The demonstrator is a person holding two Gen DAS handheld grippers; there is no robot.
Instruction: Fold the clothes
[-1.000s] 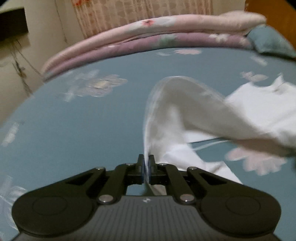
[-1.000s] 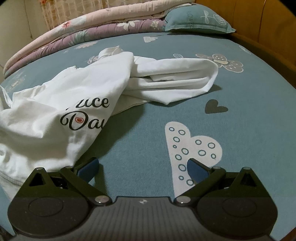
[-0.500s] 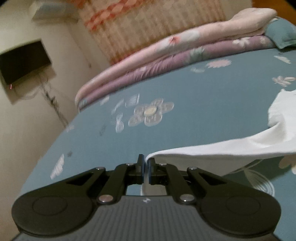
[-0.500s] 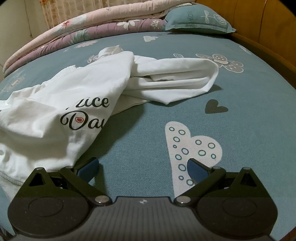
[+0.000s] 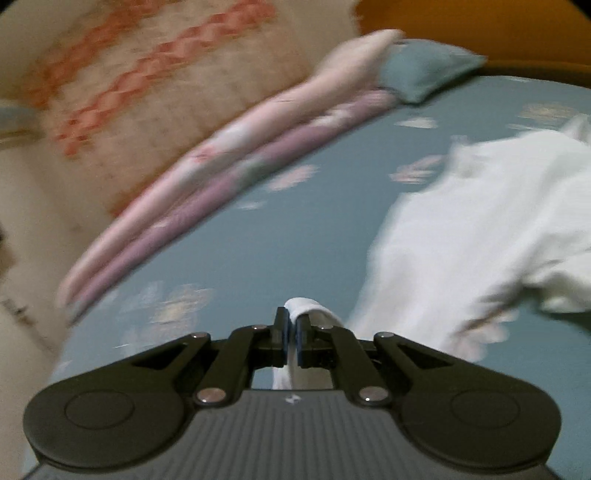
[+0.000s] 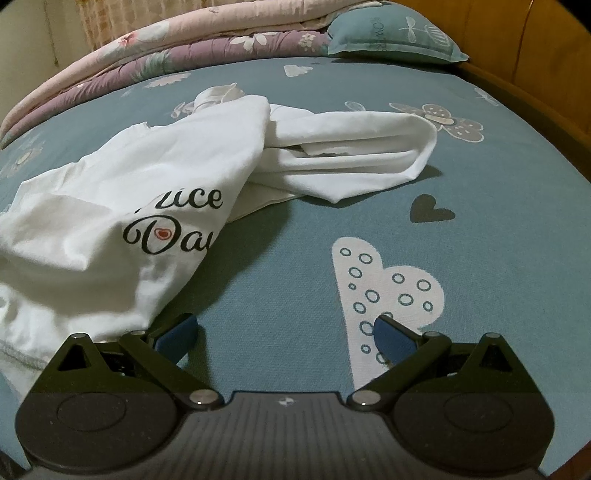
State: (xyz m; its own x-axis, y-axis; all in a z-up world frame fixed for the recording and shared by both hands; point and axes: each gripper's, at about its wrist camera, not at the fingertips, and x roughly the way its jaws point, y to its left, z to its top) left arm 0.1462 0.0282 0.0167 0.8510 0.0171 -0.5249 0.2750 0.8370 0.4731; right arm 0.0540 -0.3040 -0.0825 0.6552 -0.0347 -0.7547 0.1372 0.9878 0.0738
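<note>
Left gripper [image 5: 291, 334]: a fold of the white T-shirt [image 5: 480, 229] is being pinched tight between the clenched jaws, and the view is being blurred.
T-shirt [image 6: 155, 192]: it is being shown crumpled on the teal bedsheet [image 6: 480, 166], black lettering facing up, one part bunched toward the pillow [image 6: 395, 33].
Right gripper [image 6: 284, 332]: it is being held released, jaws wide apart over the sheet, with the shirt's hem just beside its left finger.
</note>
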